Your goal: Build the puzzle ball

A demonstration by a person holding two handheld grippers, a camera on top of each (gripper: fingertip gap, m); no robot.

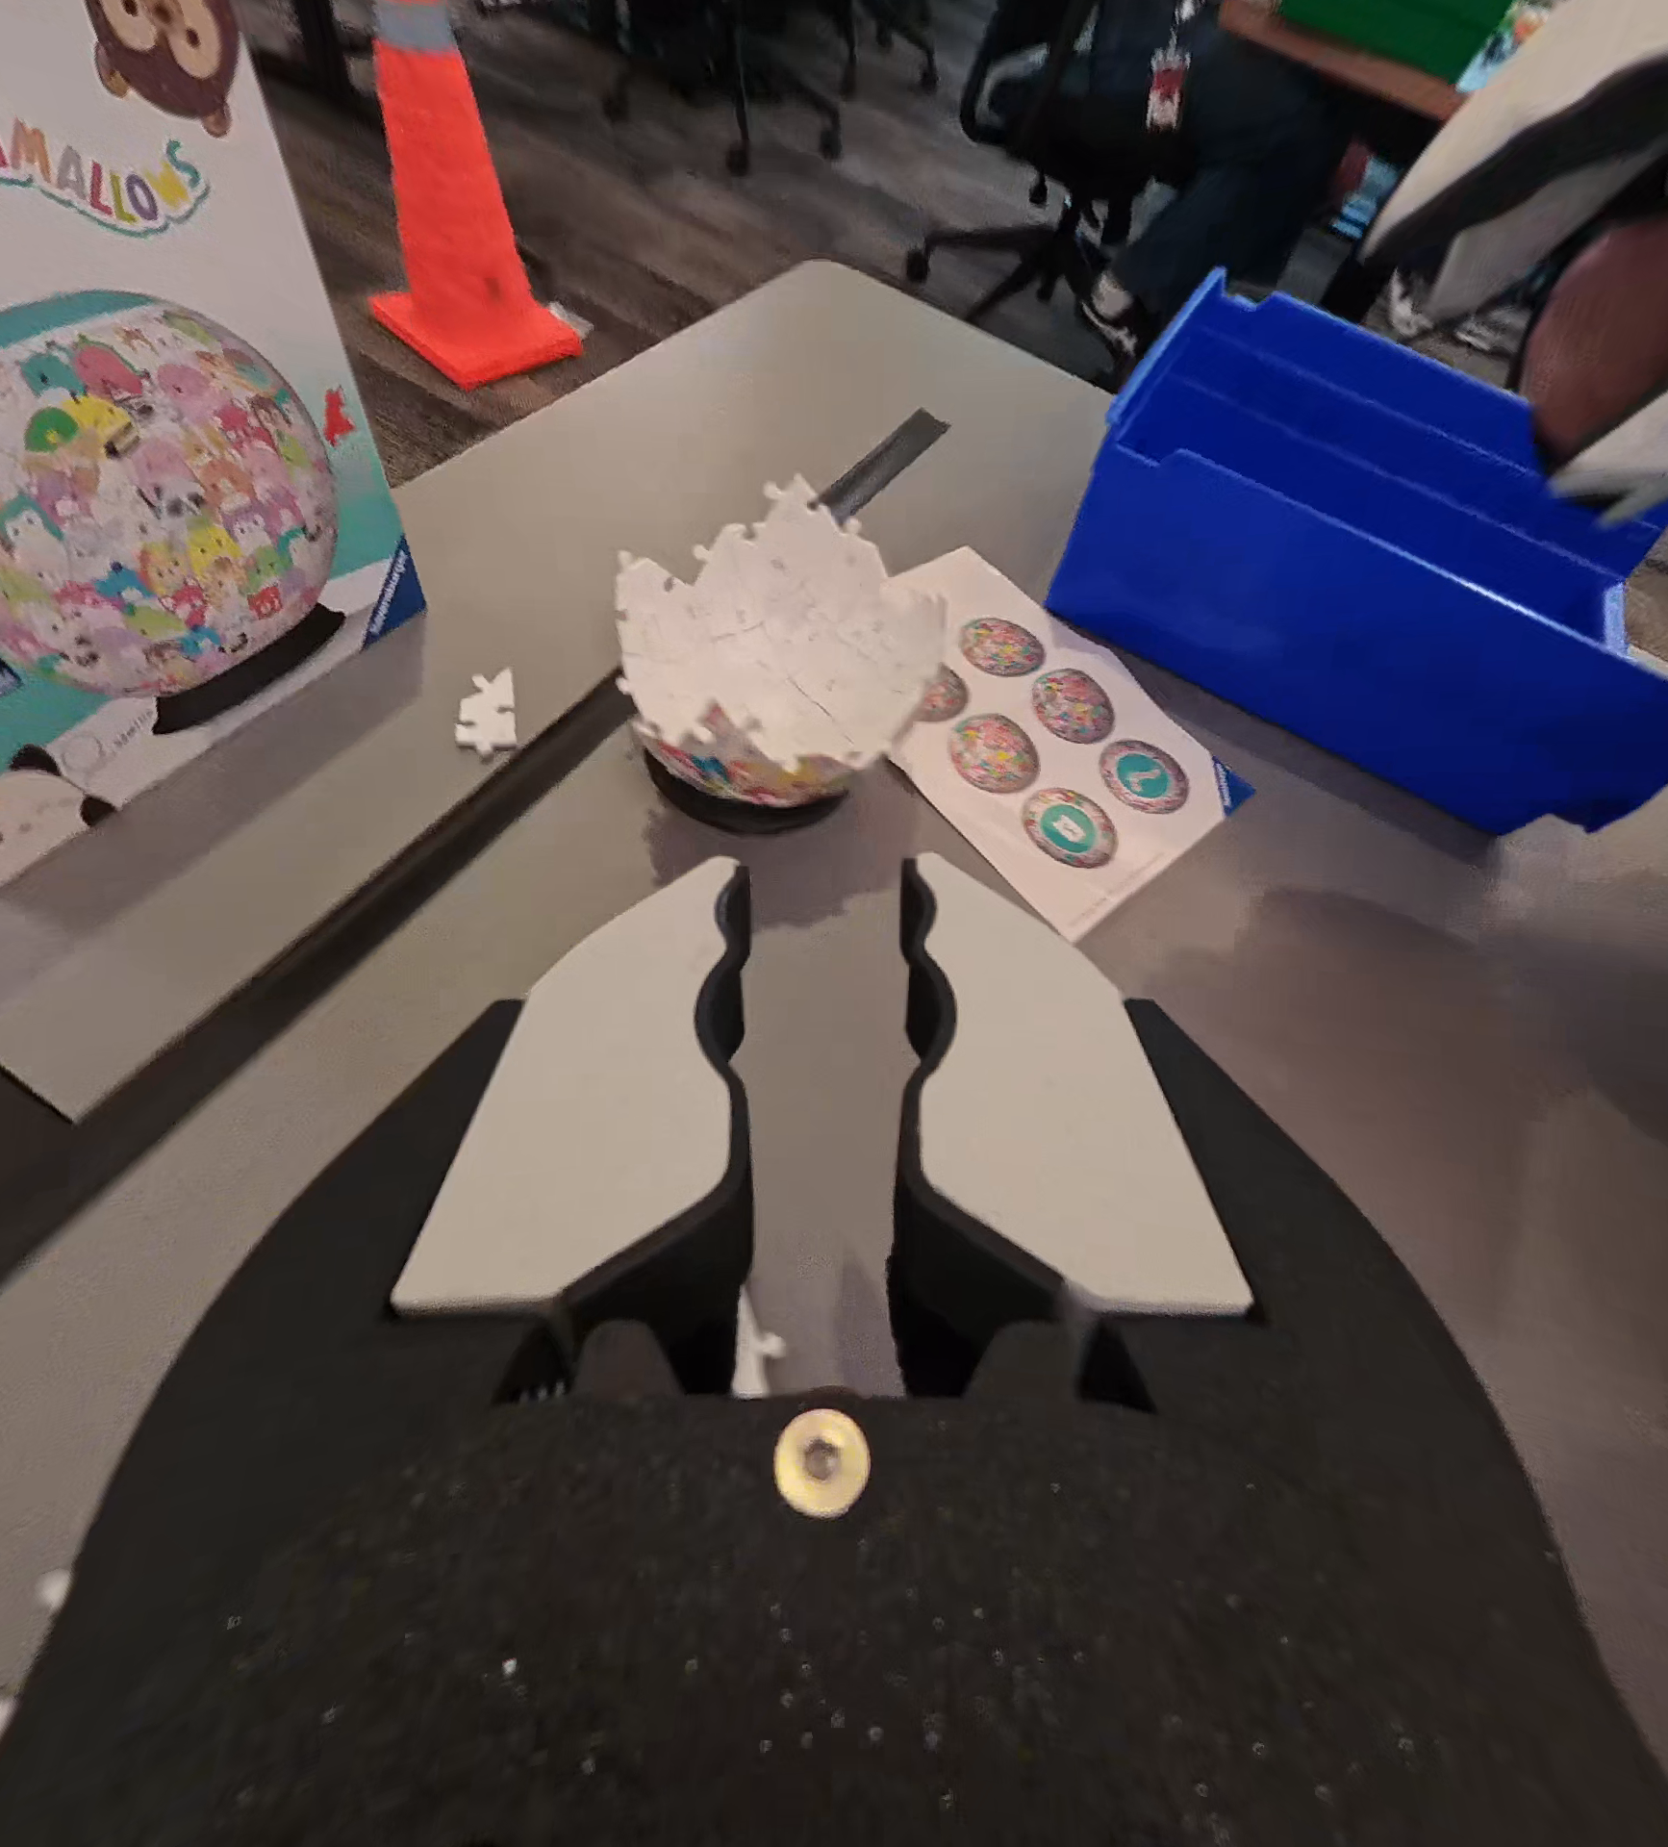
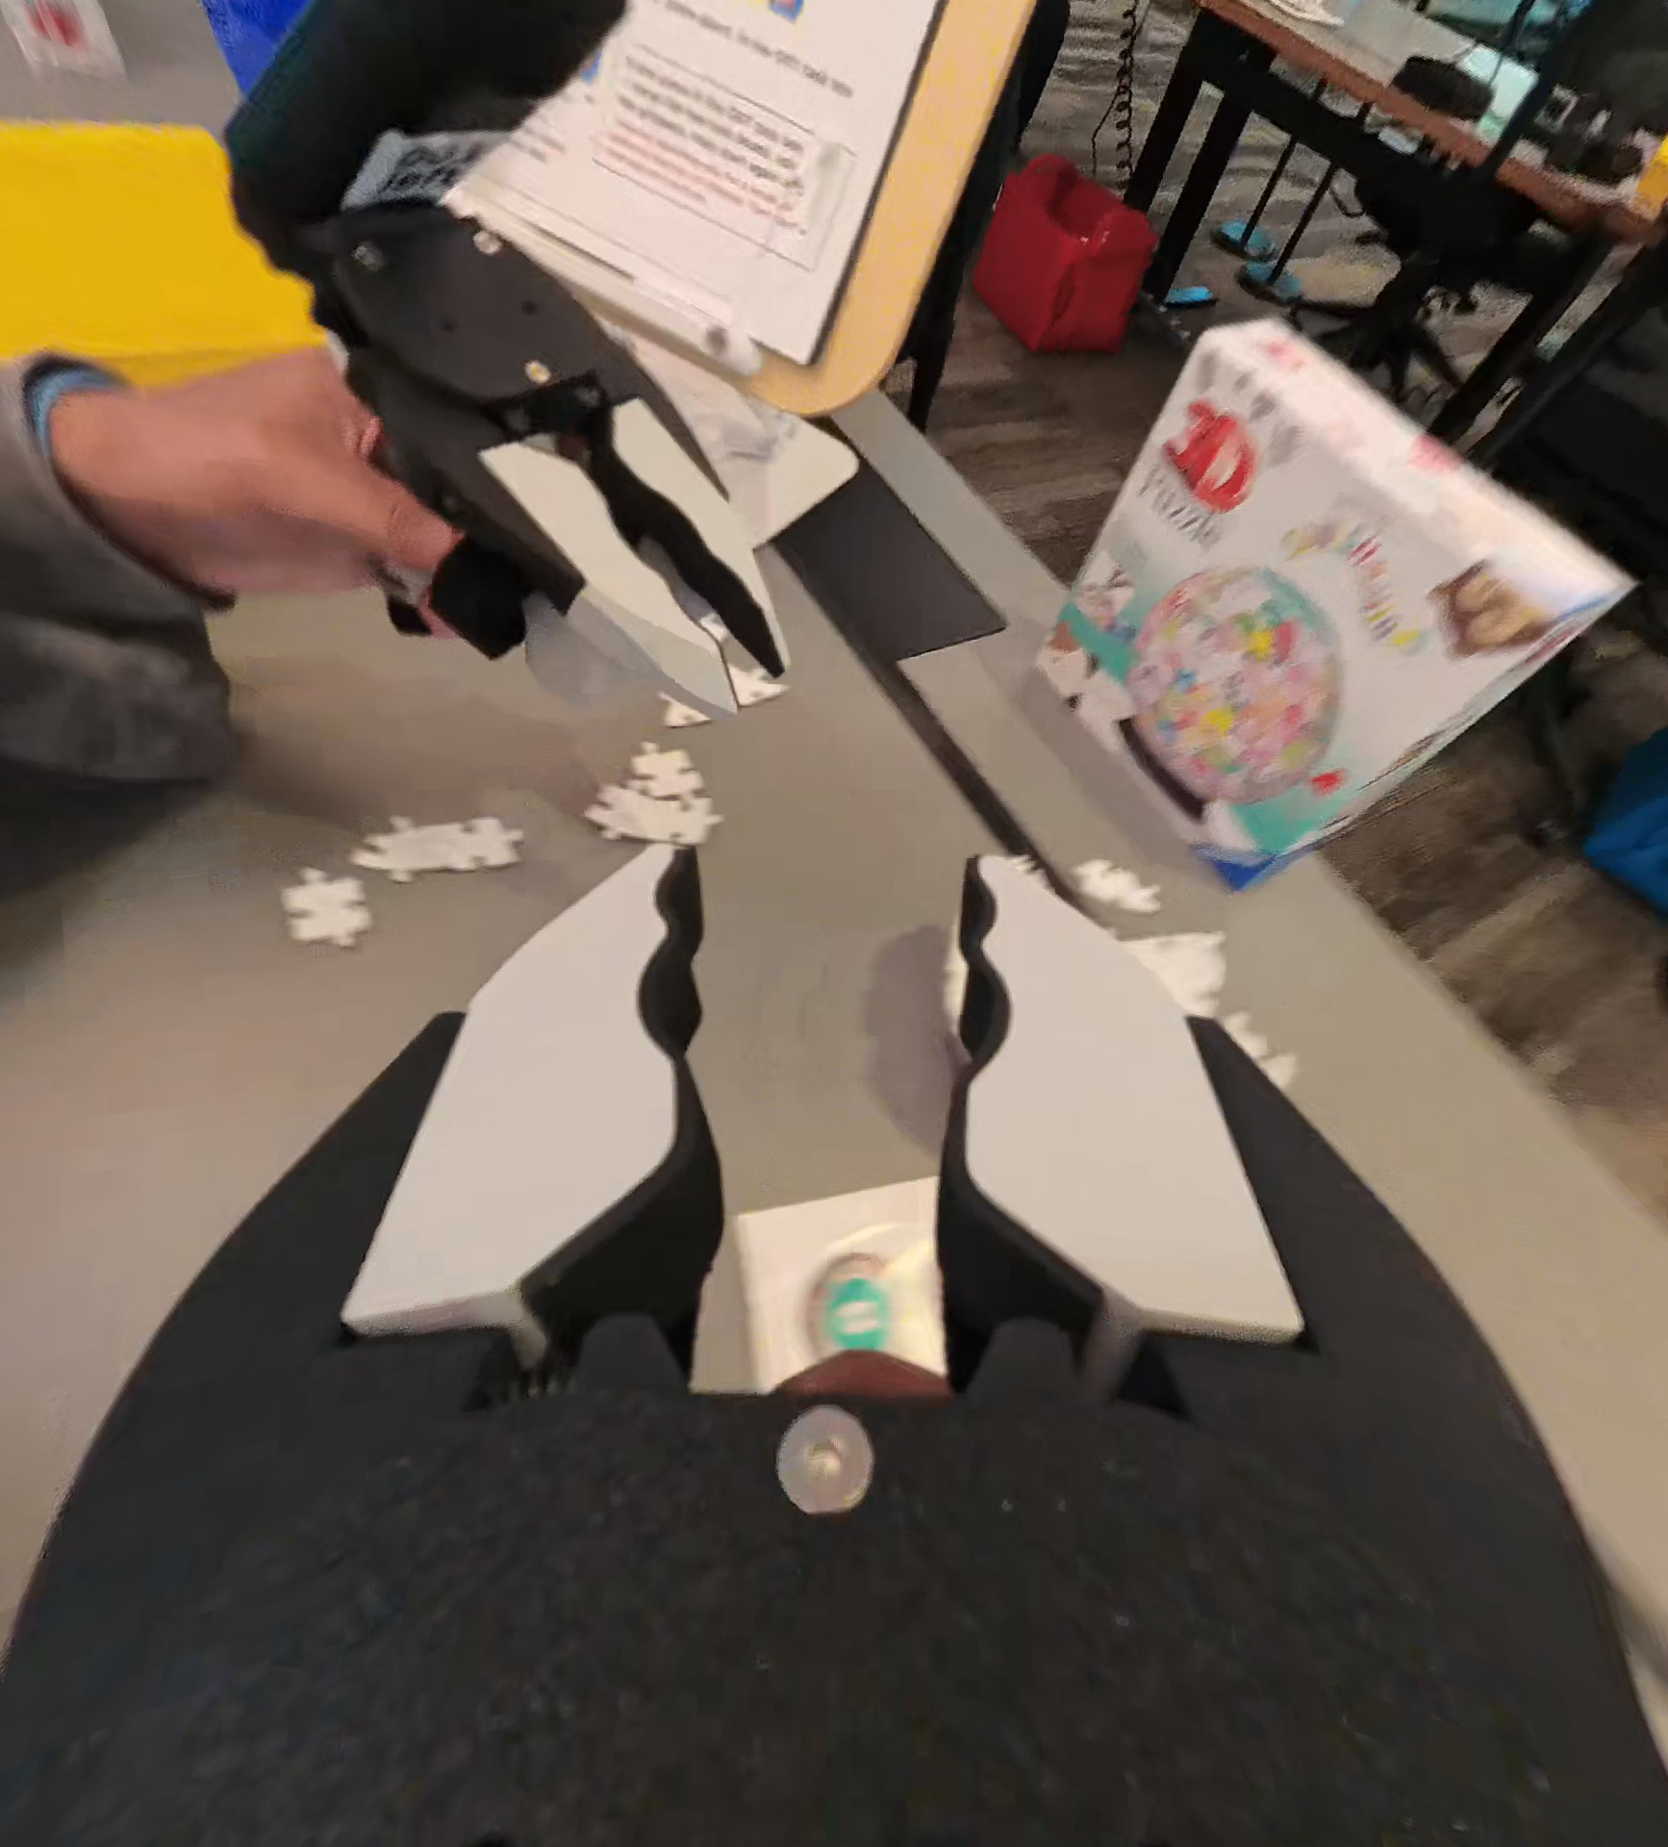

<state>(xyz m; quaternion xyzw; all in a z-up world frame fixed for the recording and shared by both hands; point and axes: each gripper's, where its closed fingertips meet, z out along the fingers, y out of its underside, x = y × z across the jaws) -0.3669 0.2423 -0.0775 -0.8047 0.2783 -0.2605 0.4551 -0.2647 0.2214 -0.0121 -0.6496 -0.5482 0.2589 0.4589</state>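
The half-built puzzle ball, a white jagged-edged shell with a colourful bottom, sits on a black stand on the grey table. My left gripper is open and empty, a short way in front of the ball. It also shows in the right wrist view, held in a hand above loose white pieces. My right gripper is open and empty above the table, with more pieces ahead and to its right. One loose piece lies left of the ball. The ball is not in the right wrist view.
The puzzle box stands at the left and shows in the right wrist view. An instruction sheet lies right of the ball, before a blue bin. An orange cone stands on the floor. A clipboard with papers lies behind. One gripper's finger ends stand about 12 cm off the other's.
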